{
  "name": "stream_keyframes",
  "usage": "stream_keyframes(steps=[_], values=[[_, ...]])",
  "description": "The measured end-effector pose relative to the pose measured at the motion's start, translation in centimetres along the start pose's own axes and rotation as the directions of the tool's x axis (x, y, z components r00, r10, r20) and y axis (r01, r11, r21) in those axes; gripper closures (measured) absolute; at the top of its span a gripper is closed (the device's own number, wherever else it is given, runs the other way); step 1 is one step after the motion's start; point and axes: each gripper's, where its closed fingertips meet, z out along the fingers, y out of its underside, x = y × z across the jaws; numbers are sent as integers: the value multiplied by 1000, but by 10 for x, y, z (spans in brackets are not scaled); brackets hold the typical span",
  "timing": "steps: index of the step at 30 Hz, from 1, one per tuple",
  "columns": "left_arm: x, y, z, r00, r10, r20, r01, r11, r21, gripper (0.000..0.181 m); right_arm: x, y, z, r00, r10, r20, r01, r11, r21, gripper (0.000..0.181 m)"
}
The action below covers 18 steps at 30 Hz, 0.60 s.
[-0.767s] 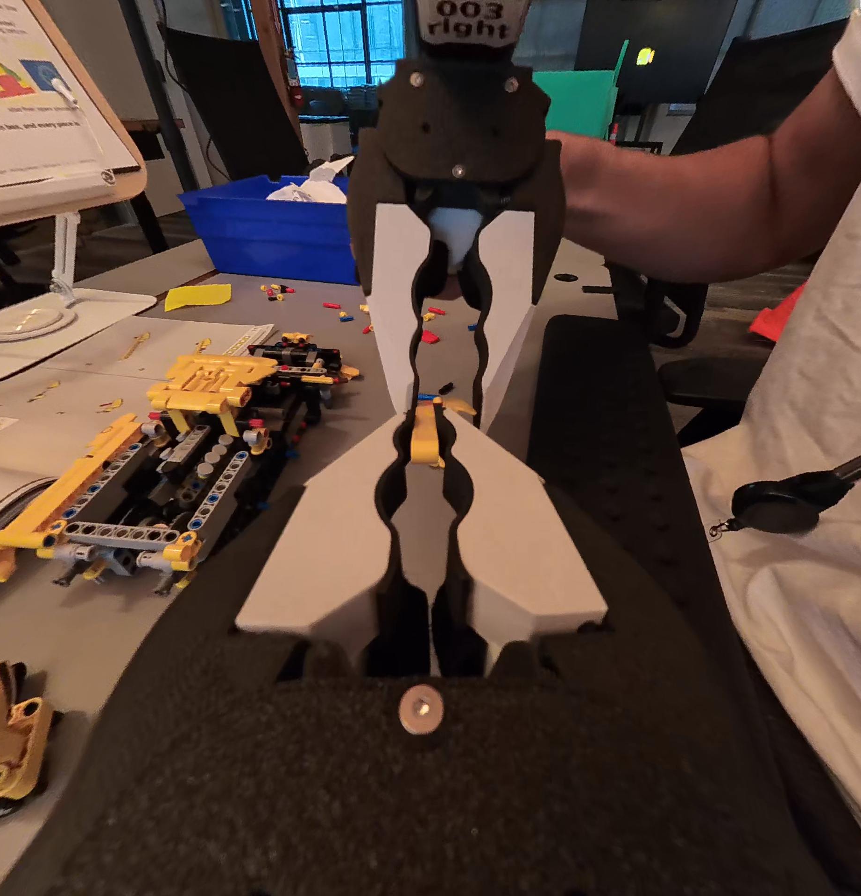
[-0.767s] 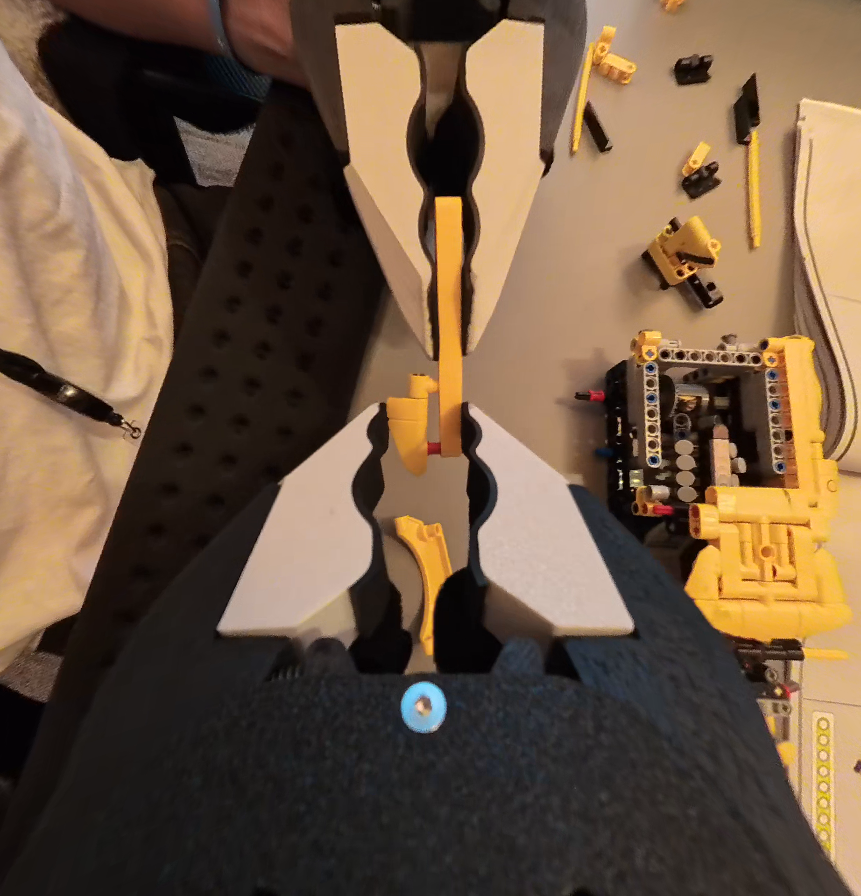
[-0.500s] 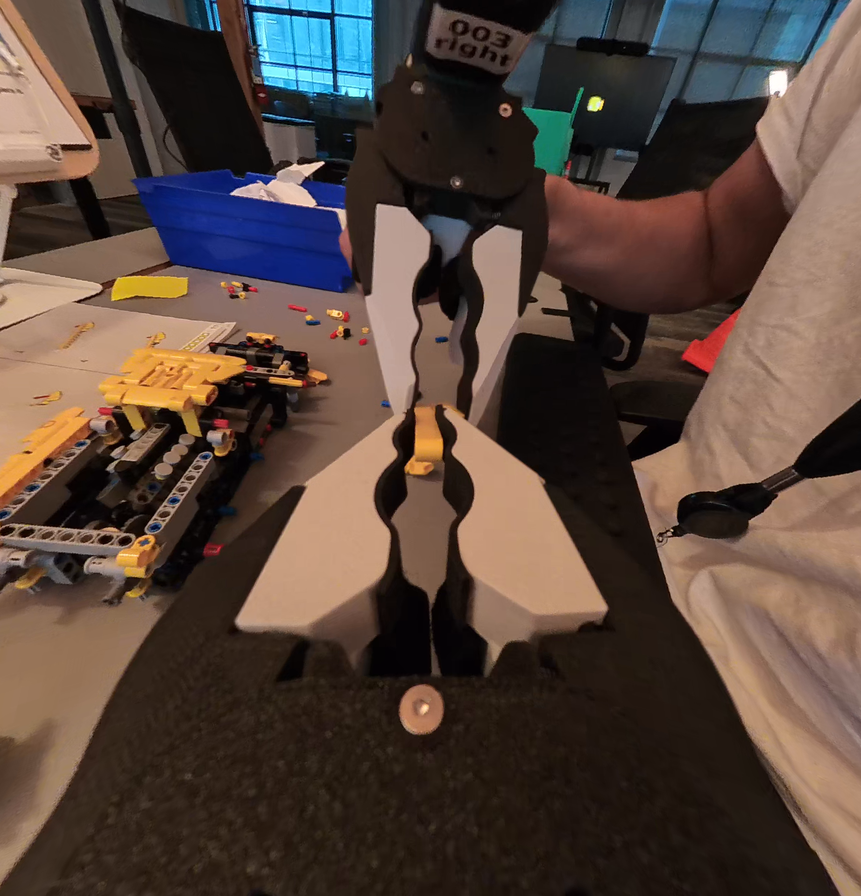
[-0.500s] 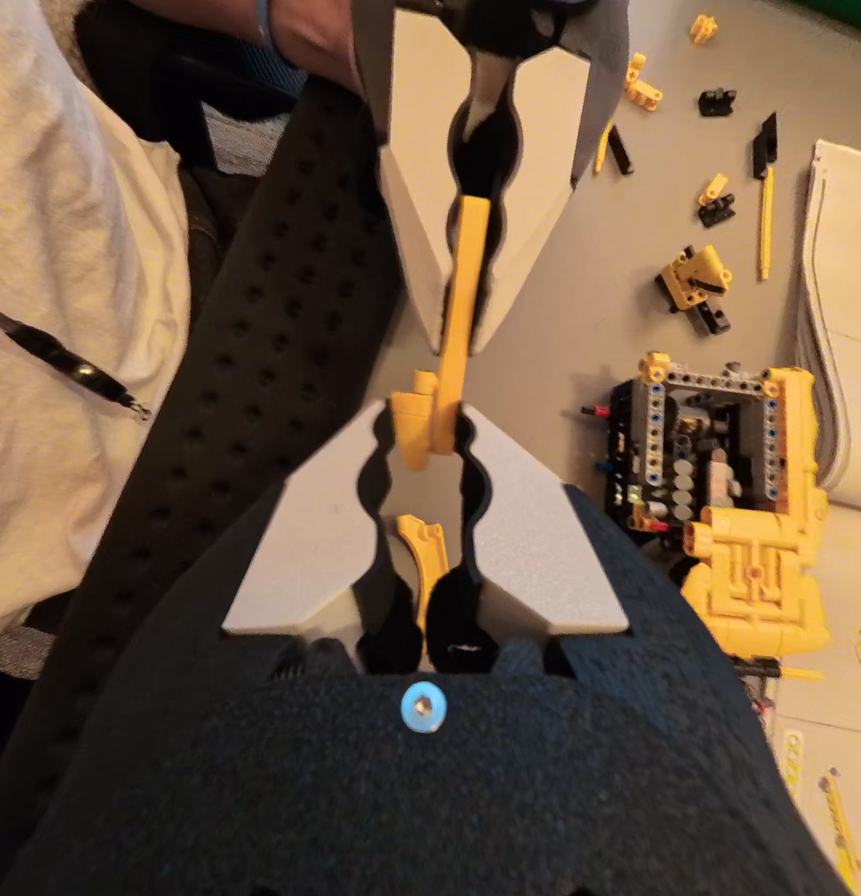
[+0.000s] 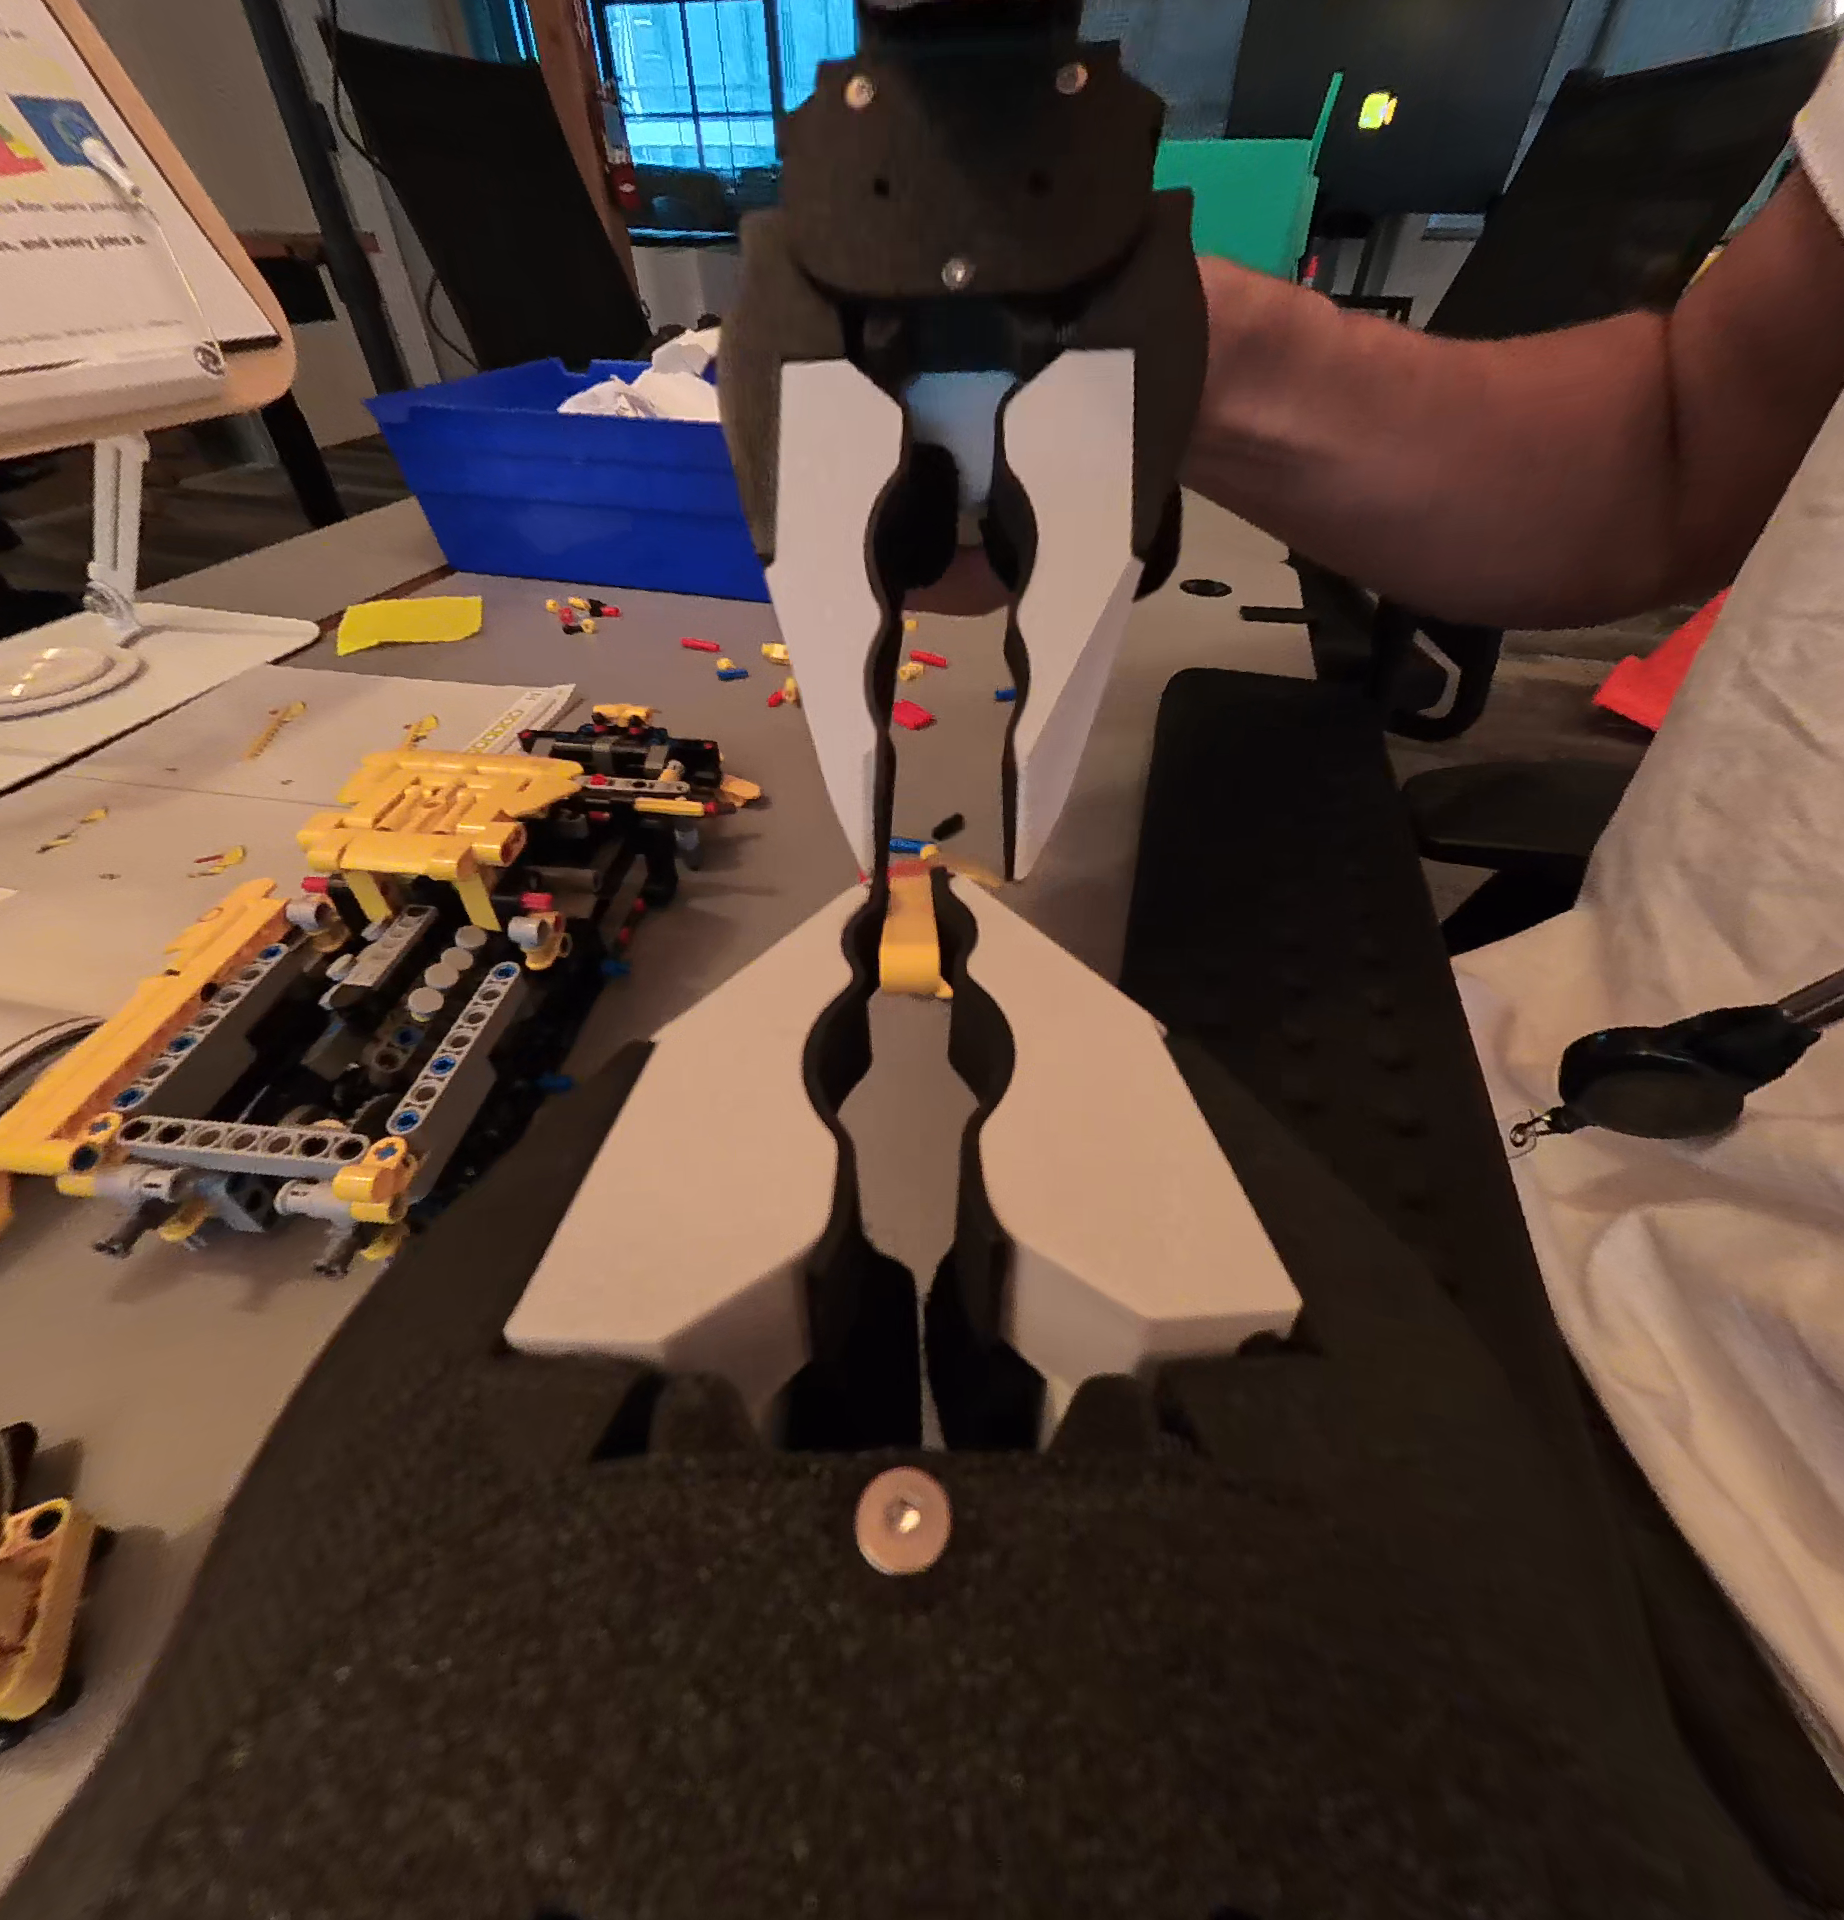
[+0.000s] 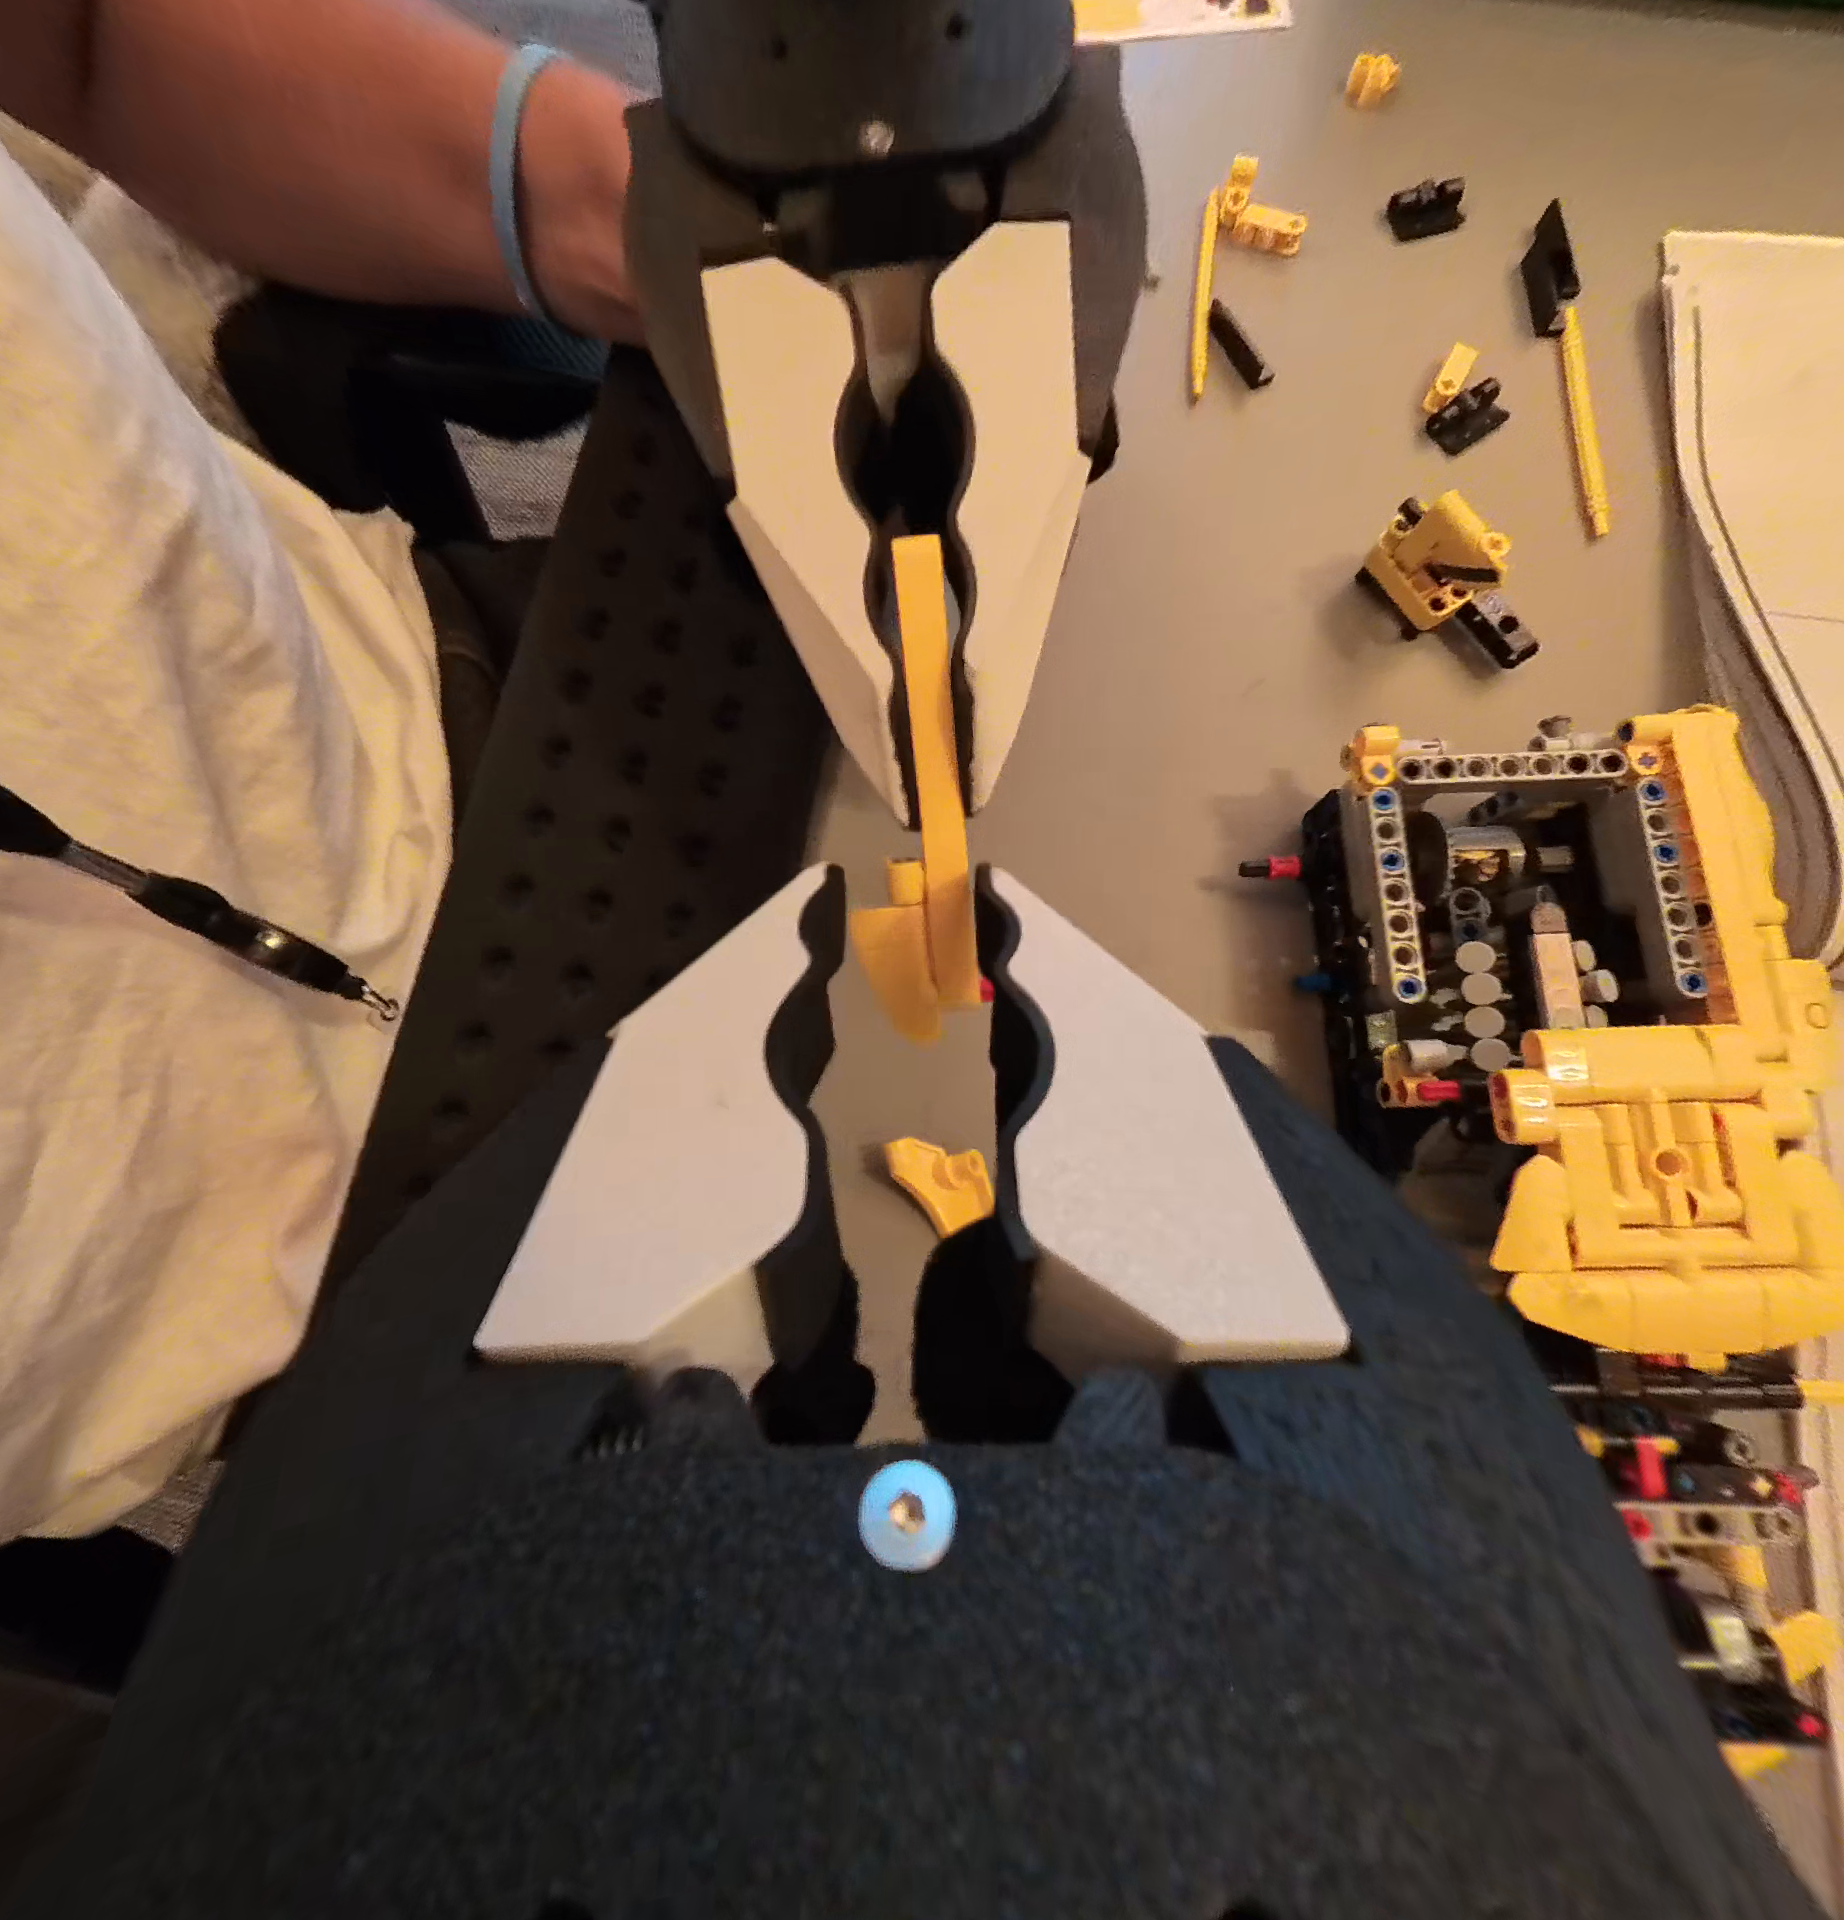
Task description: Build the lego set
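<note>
Nearest the person, the left gripper (image 5: 913, 894) is closed tight on one end of a long yellow panel (image 6: 933, 727), held in the air above the table (image 6: 1157, 623). The right gripper (image 6: 905, 878) meets it tip to tip. Its jaws stand partly apart around the panel's other end and the small yellow piece (image 6: 892, 961) there. I cannot tell whether they press it or only bracket it.

A moment ago a red pin showed in a gap between that piece and the panel. Now the piece sits against the panel and only a red tip shows on the other side. I'd say the joint has been pushed home, so this sub-assembly looks ready.

Below the grippers a curved yellow part (image 6: 939, 1184) lies loose. Farther off sits the half-built model (image 5: 378, 987), probably where the panel goes next, and beyond it a blue bin (image 5: 585, 488).
</note>
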Motion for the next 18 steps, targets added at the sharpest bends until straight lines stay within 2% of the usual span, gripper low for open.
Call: stream_keyframes(steps=[10,15,18], values=[[0,4,2,1000,8,9,-8,1000,-27,173,4,9,9,998,-41,-45,36,994,-105,166],[4,4,3,1000,17,3,-17,1000,-24,173,0,10,8,998,-54,-23,52,995,-82,166],[0,7,5,998,51,39,-49,998,-47,173,3,14,9,1000,-3,-5,3,998,-56,166]])
